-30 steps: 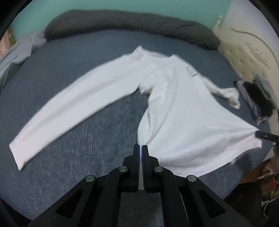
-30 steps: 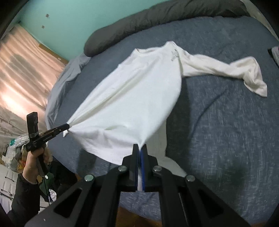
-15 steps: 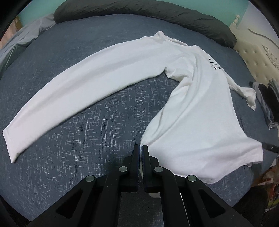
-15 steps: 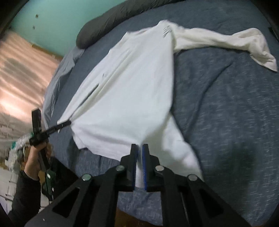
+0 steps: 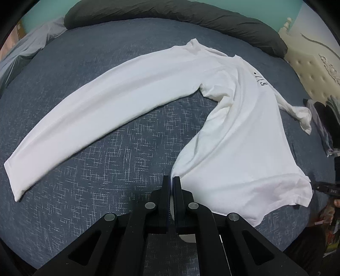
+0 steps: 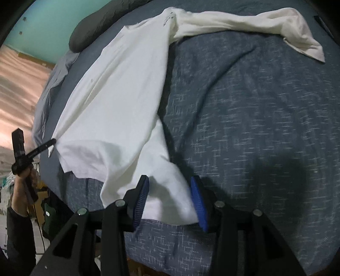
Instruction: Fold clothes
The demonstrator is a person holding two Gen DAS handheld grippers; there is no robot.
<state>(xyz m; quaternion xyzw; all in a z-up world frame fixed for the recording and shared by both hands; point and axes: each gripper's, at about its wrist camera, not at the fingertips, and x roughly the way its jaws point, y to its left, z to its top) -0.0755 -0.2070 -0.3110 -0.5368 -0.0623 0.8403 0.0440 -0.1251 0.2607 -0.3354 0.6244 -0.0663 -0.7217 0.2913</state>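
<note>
A white long-sleeved shirt lies spread on the blue-grey bedcover, one sleeve stretched far to the left. My left gripper is shut on one bottom corner of the hem; the right wrist view shows the left gripper at the shirt's left corner. My right gripper is opening. The other hem corner lies slack between its blue pads, which no longer press on it. The other sleeve lies crumpled at the far right.
A long dark grey pillow runs along the far side of the bed. A light grey sheet lies at the back left. A cream headboard and a pile of dark clothes sit at the right. A hand holds the left gripper past the bed's near edge.
Both grippers came down and the shirt settled flat on the bed. The right jaws went from shut on the hem corner to spread apart, letting it drop.
</note>
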